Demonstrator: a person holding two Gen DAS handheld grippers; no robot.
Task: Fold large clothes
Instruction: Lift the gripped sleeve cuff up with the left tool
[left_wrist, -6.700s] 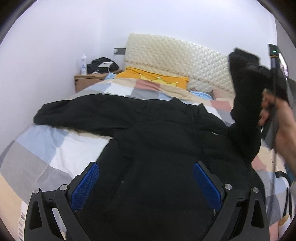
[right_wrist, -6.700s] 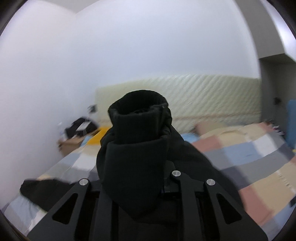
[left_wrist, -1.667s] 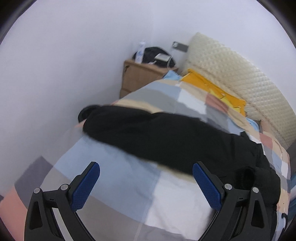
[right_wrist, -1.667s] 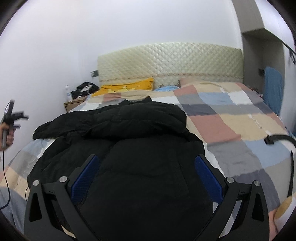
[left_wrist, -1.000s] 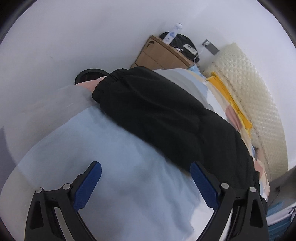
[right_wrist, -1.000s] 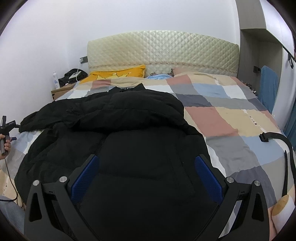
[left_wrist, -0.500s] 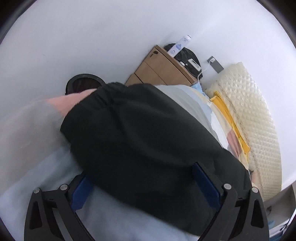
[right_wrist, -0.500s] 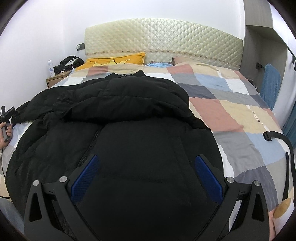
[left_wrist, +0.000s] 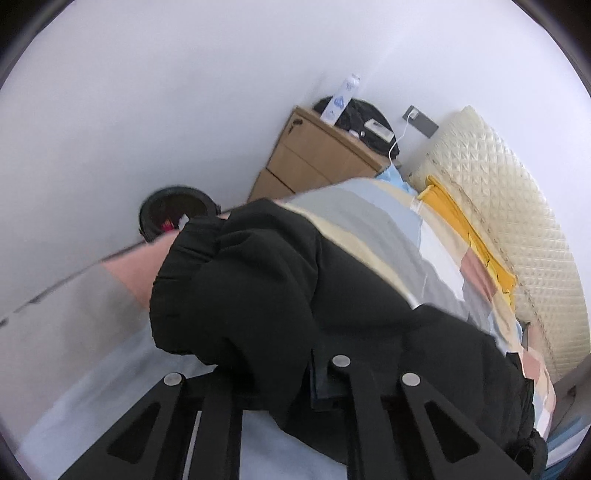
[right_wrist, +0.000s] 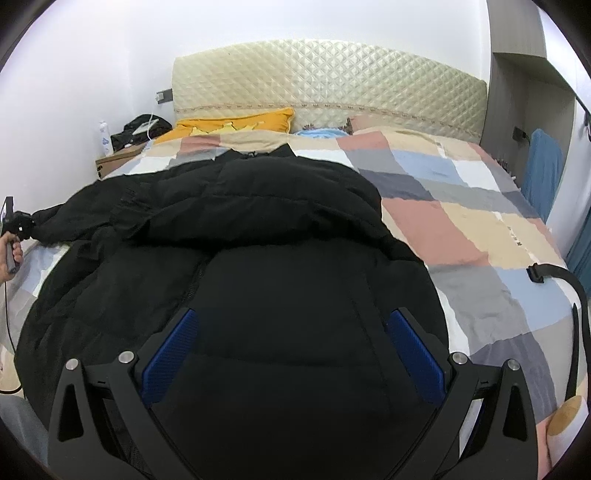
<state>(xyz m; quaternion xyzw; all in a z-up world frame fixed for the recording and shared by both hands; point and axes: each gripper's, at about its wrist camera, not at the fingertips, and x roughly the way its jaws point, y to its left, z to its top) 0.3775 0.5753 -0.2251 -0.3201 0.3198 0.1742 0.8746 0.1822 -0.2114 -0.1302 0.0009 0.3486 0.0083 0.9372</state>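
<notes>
Black padded fabric fills both views: a large puffer jacket (right_wrist: 258, 229) lies spread across the patchwork quilt (right_wrist: 480, 236) of a bed, its collar toward the cream quilted headboard (right_wrist: 325, 85) and its zip running down toward the right wrist camera. The left gripper (left_wrist: 273, 373) has its jaws drawn together on the jacket's left sleeve (left_wrist: 236, 288) just behind the elastic cuff, which bunches up over the fingers near the bed's edge; the right wrist view shows the same gripper (right_wrist: 16, 221) at the far left, with a hand (right_wrist: 9, 254) on its handle and the sleeve end pulled out to it. The right gripper (right_wrist: 295, 354) hangs over the lower front of the jacket with its blue pads (right_wrist: 170, 354) spread wide and nothing between them. A yellow pillow (right_wrist: 236, 123) lies against the headboard. Beside the bed stands a wooden nightstand (left_wrist: 317, 155) carrying a white bottle (left_wrist: 340, 98) and a black bag (left_wrist: 365, 118), with a round black bin (left_wrist: 173, 214) on the floor near it. A black strap (right_wrist: 569, 288) lies on the quilt's right edge.
</notes>
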